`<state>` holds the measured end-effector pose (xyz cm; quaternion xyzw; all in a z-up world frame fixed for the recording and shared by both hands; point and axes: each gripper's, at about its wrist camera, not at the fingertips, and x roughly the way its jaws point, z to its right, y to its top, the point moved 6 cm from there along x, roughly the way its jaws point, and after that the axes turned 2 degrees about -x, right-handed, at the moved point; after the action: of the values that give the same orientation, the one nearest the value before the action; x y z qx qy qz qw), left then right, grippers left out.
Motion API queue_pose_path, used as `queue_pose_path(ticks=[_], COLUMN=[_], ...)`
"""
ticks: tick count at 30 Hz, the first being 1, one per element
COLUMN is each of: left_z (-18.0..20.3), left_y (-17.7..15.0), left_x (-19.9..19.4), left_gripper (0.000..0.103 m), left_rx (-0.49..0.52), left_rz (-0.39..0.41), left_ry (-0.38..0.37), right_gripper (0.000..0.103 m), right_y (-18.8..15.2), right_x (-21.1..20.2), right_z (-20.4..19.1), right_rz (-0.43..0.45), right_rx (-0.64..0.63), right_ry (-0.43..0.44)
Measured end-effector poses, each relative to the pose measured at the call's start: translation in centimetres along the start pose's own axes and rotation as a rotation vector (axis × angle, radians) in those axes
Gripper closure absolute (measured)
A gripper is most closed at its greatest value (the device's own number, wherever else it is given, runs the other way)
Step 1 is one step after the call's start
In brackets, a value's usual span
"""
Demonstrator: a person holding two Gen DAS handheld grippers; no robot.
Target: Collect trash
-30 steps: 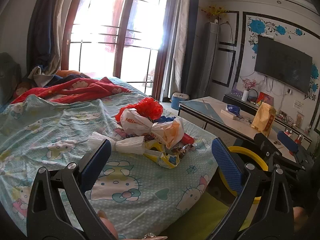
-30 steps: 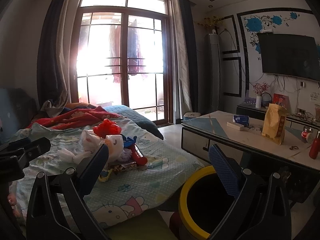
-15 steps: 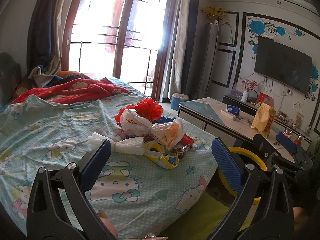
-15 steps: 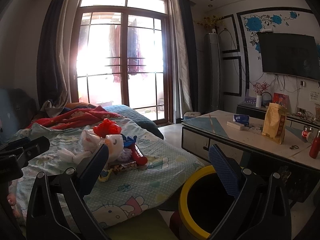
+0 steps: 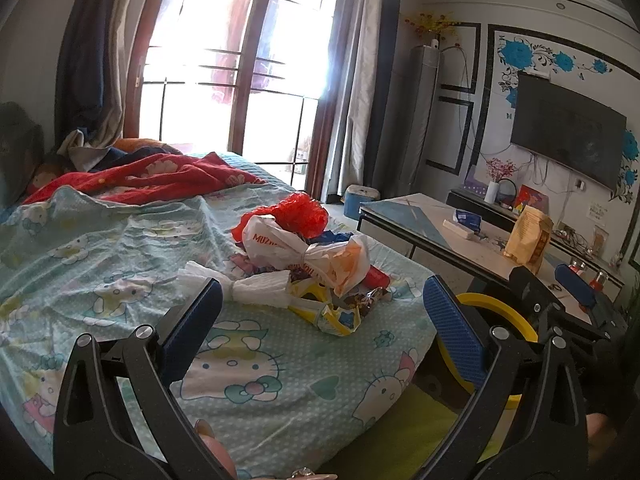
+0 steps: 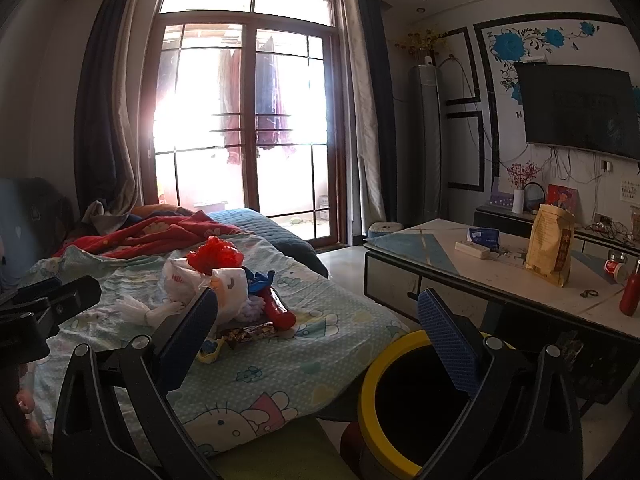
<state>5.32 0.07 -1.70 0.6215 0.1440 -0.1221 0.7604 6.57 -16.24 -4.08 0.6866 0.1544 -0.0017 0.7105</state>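
A pile of trash lies on the bed: a red plastic bag (image 5: pixel 298 210), a white plastic bag (image 5: pixel 276 242), a white tissue (image 5: pixel 256 288), a yellow wrapper (image 5: pixel 334 312) and a red bottle (image 6: pixel 280 310). The pile also shows in the right wrist view (image 6: pixel 224 276). A bin with a yellow rim (image 6: pixel 384 368) stands on the floor beside the bed; its rim also shows in the left wrist view (image 5: pixel 500 312). My left gripper (image 5: pixel 320 316) is open and empty, short of the pile. My right gripper (image 6: pixel 316 324) is open and empty, above the bed edge and the bin.
The bed (image 5: pixel 100 264) has a light blue cartoon sheet and a red blanket (image 5: pixel 152 178). A low table (image 6: pixel 500 272) at the right holds a yellow paper bag (image 6: pixel 550 244), a red bottle (image 6: pixel 630 294) and small items. A TV (image 6: pixel 576 108) hangs on the wall.
Nothing has visibly changed apart from a slight camera shift; both grippers stay open and the trash has not moved.
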Motion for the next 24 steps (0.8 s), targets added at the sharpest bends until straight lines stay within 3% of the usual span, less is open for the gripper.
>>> queue_pose_path(ticks=[9, 17, 24], left_z=[-0.9, -4.1, -7.3], left_y=[-0.3, 0.0, 0.3], left_x=[0.3, 0.9, 1.3], left_gripper=[0.011, 0.011, 0.011], left_rx=[-0.021, -0.089, -0.154], left_rz=[-0.002, -0.011, -0.019], left_ry=[0.024, 0.071, 0.132], right_gripper=[0.006, 0.006, 0.006], right_y=[-0.1, 0.1, 0.7], right_x=[0.2, 1.6, 3.7], right_z=[-0.3, -1.7, -4.7], right_rz=[0.007, -0.015, -0.068], right_rx=[0.012, -0.018, -0.061], right_ry=[0.016, 0.06, 0.151])
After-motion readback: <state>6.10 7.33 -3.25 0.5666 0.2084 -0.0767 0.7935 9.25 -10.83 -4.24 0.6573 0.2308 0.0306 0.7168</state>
